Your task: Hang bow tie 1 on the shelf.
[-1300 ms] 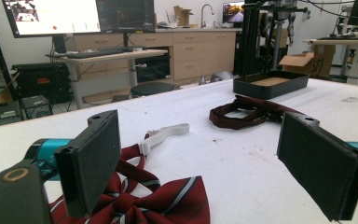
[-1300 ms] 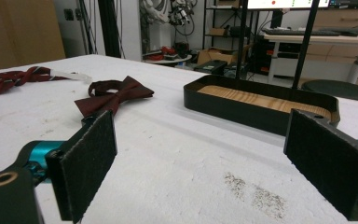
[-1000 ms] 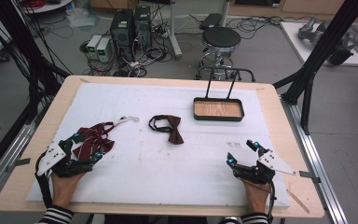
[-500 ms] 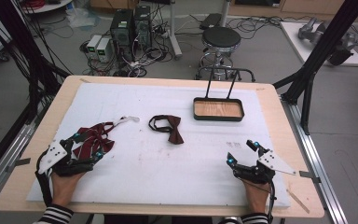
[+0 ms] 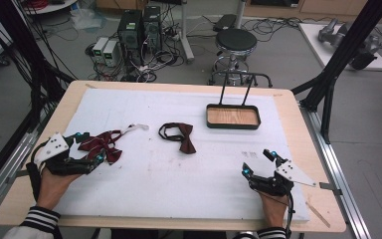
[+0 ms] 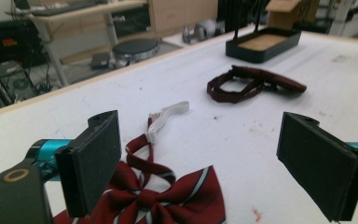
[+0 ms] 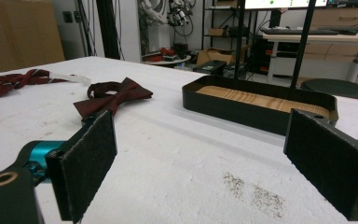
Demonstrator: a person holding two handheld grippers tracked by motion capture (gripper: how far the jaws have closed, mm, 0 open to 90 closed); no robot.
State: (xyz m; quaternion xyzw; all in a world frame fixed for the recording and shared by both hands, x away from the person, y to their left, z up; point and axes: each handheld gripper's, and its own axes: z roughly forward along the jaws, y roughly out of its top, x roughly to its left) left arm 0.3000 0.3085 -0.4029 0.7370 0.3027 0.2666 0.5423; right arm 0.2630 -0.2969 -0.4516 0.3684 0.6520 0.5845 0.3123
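Barely begun: left gripper (image 6: pixel 200 163) gaping over striped bow tie (image 6: pixel 168 198), nothing clamped. Right gripper (image 7: pixel 200 172) gaping too, idle at five o'clock. Dark bow tie (image 5: pixel 178 136) at centre, tray (image 5: pixel 232 125) at one o'clock, bare. Both ties left to move, apparently.

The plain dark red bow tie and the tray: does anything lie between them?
No. In the high view, only bare white table cover separates the plain bow tie from the tray.

Two bow ties: one striped bow tie (image 5: pixel 101 145), one plain bow tie (image 5: pixel 180 137); one tray (image 5: pixel 232 117); two tongs
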